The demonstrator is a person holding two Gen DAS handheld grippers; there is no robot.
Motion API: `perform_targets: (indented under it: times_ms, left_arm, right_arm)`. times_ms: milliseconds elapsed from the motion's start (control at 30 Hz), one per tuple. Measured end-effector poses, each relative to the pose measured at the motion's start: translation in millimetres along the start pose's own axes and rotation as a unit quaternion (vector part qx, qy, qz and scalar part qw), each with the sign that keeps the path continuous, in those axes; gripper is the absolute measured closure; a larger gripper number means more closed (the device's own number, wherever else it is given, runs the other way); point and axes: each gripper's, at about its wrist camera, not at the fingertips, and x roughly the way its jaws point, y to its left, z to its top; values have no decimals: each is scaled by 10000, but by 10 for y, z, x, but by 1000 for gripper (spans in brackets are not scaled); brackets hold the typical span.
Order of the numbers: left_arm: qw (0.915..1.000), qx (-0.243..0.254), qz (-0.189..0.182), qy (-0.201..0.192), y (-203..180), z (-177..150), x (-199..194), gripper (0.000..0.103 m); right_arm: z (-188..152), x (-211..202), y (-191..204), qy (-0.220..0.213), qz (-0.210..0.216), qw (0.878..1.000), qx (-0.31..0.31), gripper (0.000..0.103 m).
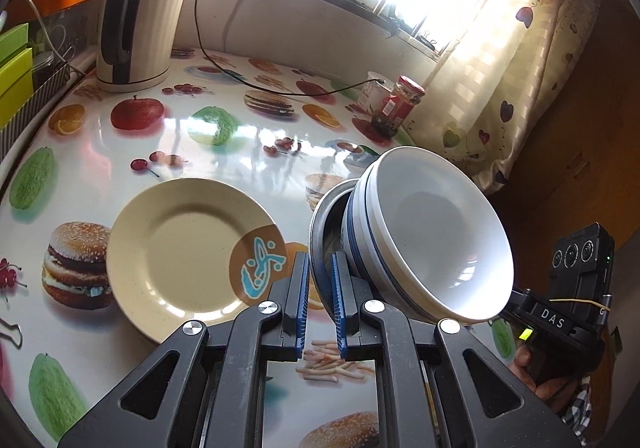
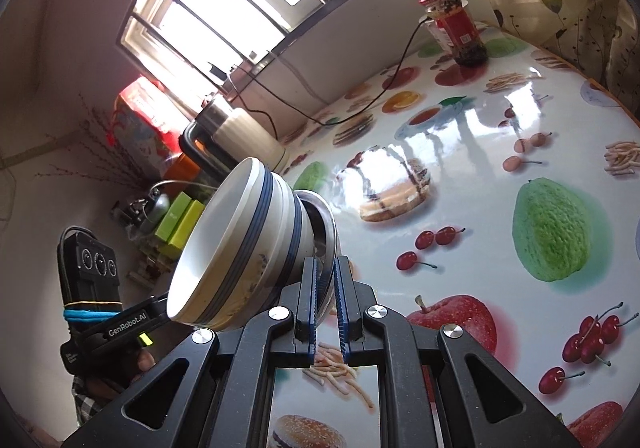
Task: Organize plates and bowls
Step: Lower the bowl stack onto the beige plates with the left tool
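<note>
Far left in the left wrist view: kettle (image 1: pixel 140 16) at the back of the fruit-print table (image 1: pixel 224 136). In front of it, lying flat and alone, cream plate (image 1: pixel 192 256) with a brown-and-blue patch. Next, left gripper (image 1: pixel 320 288), blue pads clenched on the rim of a metal dish (image 1: pixel 320 232). Nested in that dish and tipped on edge above the table, stacked white bowls (image 1: pixel 432 236) with blue stripes. Red-lidded jar (image 1: pixel 400 104) beyond, near the curtain (image 1: pixel 520 68). On the opposite rim of the same dish (image 2: pixel 326 224), right gripper (image 2: pixel 327 288), likewise clamped shut.
</note>
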Motion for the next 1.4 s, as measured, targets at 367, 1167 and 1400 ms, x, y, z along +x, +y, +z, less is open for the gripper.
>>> perform_targets:
  times_ms: [367, 1167, 1400]
  left_arm:
    - [9995, -262, 157, -109, 307, 66, -62, 92]
    - [9962, -689, 520, -151, 927, 125, -85, 93]
    - [9953, -782, 562, -111, 1014, 110, -59, 93]
  right_arm:
    - [71, 337, 176, 221, 92, 9996, -172, 92]
    - [96, 1096, 424, 697, 290, 9967, -306, 92]
    - [90, 1220, 442, 803, 281, 9958, -326, 92]
